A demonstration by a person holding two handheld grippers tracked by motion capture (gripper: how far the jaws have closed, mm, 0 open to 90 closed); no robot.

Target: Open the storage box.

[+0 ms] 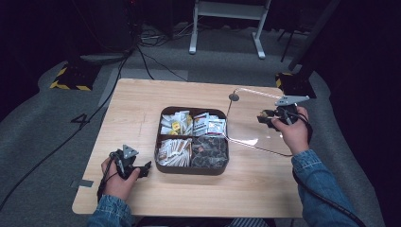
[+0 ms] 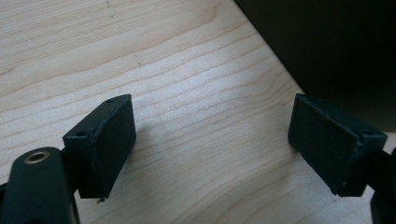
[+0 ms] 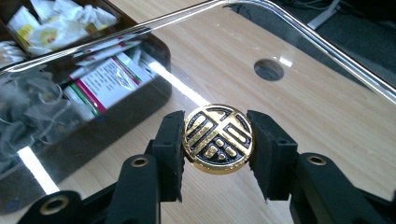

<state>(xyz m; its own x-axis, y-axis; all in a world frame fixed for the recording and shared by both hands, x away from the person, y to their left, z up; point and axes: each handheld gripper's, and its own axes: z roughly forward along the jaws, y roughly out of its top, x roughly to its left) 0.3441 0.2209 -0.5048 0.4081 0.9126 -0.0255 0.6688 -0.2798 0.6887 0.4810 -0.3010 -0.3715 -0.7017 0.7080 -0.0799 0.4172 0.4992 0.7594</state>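
The right gripper (image 3: 218, 140) pinches the round black-and-gold knob (image 3: 218, 139) of a clear lid (image 3: 299, 84) by its edges, both pads pressed against the rim, and the lid hangs tilted over the wooden table (image 1: 142, 109) just to the right of the dark four-compartment tray (image 1: 192, 171) of sachets and tea bags. The grip looks like the weak point: the pads bear on a narrow curved rim, so the wide, heavy-looking sheet could swing or twist out of the jaws if the hand tips or moves quickly, and its lower edge could clip the tray wall or drag across the packets. The lid's transparency adds to the risk, since its edges are hard to judge against the wood. The left gripper (image 1: 137, 171) rests on the table beside the tray's left wall, jaws wide apart with nothing between them, so it offers no support if the lid slips. The high view gives the whole layout: the lid's outline, both hands, the tray's four sections. The right gripper view adds the knob's gold pattern, the pad contact, and a printed sachet seen through the plastic. The left gripper view shows bare wood grain between the pads (image 2: 105, 144).
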